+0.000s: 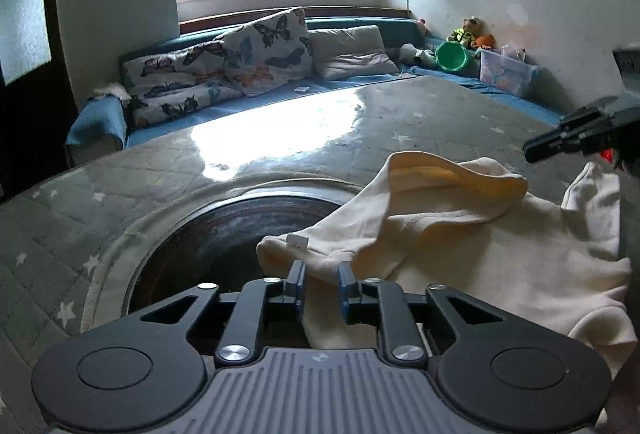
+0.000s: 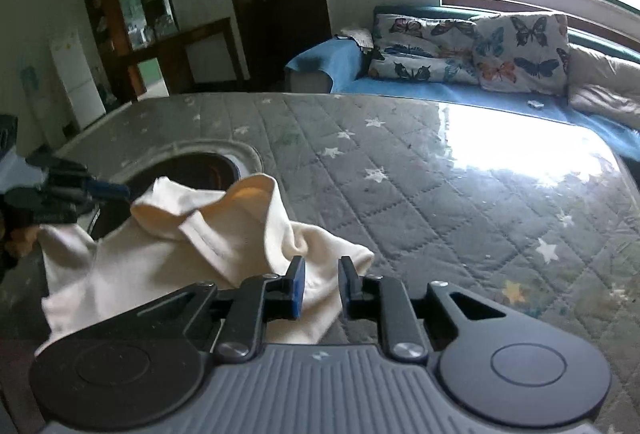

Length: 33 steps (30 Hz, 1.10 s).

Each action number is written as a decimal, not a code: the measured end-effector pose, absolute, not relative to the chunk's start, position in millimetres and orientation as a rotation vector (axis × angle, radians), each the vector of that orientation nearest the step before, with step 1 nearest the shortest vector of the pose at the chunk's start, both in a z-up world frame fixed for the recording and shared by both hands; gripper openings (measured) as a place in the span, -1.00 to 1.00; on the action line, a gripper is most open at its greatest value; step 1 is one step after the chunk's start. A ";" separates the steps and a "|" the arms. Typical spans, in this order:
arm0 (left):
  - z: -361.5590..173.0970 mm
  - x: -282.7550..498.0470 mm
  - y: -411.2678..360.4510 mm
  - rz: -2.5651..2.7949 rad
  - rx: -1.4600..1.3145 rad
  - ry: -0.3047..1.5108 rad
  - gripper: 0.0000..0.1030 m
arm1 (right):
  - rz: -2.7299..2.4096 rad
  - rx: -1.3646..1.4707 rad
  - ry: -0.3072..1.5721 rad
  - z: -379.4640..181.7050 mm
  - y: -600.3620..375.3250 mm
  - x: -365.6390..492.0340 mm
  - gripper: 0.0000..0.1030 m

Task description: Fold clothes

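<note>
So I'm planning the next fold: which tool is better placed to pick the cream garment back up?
Probably the left tool: its open fingers straddle the cream garment's hem. The right tool is open too, with only a corner beneath it.

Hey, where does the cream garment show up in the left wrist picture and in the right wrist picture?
Left wrist view: the cream garment fills the lower right, running from between the left gripper up toward the right edge.
Right wrist view: it lies lower left of centre, reaching the right gripper.
Shared landmark: the butterfly pillow under the window.
</note>
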<state>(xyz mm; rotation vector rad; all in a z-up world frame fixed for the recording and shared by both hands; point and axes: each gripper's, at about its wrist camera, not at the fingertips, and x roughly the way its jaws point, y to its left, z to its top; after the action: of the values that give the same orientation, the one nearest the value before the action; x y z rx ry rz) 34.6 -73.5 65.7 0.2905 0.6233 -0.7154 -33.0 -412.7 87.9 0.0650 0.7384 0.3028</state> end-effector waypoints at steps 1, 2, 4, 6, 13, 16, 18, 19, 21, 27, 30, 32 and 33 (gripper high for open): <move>65.6 31.8 -75.1 -0.718 0.305 0.612 -0.46 | 0.305 0.068 0.741 86.9 -410.4 -31.1 -0.60; 65.7 29.5 -77.4 -0.719 0.323 0.600 -0.45 | 0.306 0.059 0.743 85.9 -407.1 -30.3 -0.59; 65.5 26.3 -83.2 -0.715 0.366 0.577 -0.45 | 0.310 0.034 0.740 83.1 -399.3 -29.2 -0.56; 62.4 27.0 -89.4 -0.702 0.409 0.570 -0.45 | 0.304 0.007 0.734 81.3 -391.3 -29.2 -0.51; 47.9 32.3 -107.0 -0.676 0.526 0.559 -0.45 | 0.253 -0.128 0.721 75.3 -366.8 -32.6 -0.38; 44.1 33.8 -110.3 -0.659 0.544 0.558 -0.44 | 0.249 -0.165 0.721 72.5 -361.7 -34.7 -0.38; 42.2 34.0 -112.0 -0.650 0.555 0.555 -0.45 | 0.259 -0.188 0.724 70.7 -357.0 -37.1 -0.38; 41.6 33.6 -112.8 -0.646 0.562 0.553 -0.46 | 0.256 -0.212 0.721 69.6 -353.9 -38.3 -0.38; 40.1 33.7 -114.8 -0.640 0.578 0.551 -0.47 | 0.223 -0.284 0.701 67.6 -347.0 -41.1 -0.39; 35.8 35.5 -119.6 -0.629 0.615 0.553 -0.75 | 0.190 -0.398 0.698 62.8 -336.1 -39.1 -0.80; 37.8 38.4 -117.2 -0.613 0.602 0.548 -0.86 | 0.160 -0.435 0.676 65.6 -335.0 -38.5 -0.89; 42.0 44.2 -113.7 -0.592 0.574 0.547 -0.88 | 0.139 -0.440 0.657 71.3 -337.4 -35.7 -0.90; 45.2 49.0 -111.7 -0.571 0.554 0.548 -0.88 | 0.127 -0.441 0.648 74.5 -338.9 -33.2 -0.90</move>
<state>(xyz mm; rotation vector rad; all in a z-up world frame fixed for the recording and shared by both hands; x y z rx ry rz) 49.0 -111.7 45.2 0.5540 0.5481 -0.5708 -33.2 -338.9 74.5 -0.4411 0.6480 0.1267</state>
